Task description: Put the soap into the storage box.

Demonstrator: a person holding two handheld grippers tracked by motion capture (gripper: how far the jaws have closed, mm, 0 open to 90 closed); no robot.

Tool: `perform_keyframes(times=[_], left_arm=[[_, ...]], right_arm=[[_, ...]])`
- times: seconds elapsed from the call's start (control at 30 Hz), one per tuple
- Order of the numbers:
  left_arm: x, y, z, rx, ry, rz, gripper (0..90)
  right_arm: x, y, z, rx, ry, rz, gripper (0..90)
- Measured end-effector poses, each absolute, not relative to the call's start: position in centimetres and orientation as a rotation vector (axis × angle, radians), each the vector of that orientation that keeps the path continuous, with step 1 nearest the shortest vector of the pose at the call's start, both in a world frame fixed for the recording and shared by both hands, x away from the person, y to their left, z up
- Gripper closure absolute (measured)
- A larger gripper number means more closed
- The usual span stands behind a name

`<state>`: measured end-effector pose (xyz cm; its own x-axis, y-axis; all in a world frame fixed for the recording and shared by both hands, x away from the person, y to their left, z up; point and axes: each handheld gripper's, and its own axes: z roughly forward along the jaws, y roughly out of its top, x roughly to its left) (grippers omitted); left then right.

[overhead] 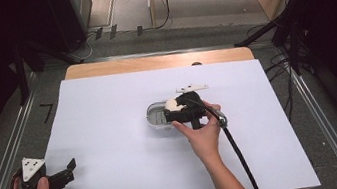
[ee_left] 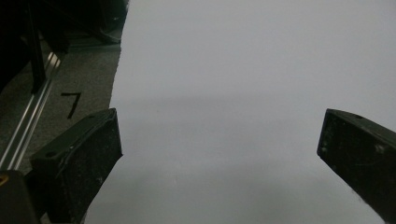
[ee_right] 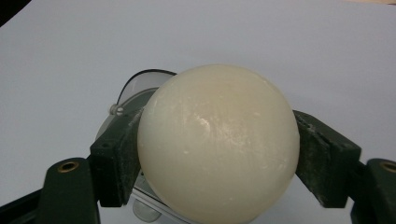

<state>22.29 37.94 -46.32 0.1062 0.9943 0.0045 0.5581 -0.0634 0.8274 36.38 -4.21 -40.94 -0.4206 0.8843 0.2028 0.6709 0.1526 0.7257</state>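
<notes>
Now right gripper (ee_right: 218, 154) clamped on cream ball (ee_right: 218, 142), left gripper (ee_left: 219, 144) spread apart

Cream ball (ee_right: 218, 142) above clear container (overhead: 155, 116)

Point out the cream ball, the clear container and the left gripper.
cream ball (ee_right: 217, 144): right gripper view, middle of its front.
clear container (overhead: 155, 112): high view, its left rim.
left gripper (overhead: 70, 170): high view, between its fingertips.
</notes>
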Motion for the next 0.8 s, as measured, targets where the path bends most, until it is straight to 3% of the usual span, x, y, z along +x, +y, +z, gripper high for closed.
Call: perform_keyframes(times=[0.8], left_arm=[[22.3,38.0,-46.3,1.706,1.527,0.811,0.3]], right_arm=[[37.0,-2.2,-42.1,1.505,2.209,1.100,24.6]])
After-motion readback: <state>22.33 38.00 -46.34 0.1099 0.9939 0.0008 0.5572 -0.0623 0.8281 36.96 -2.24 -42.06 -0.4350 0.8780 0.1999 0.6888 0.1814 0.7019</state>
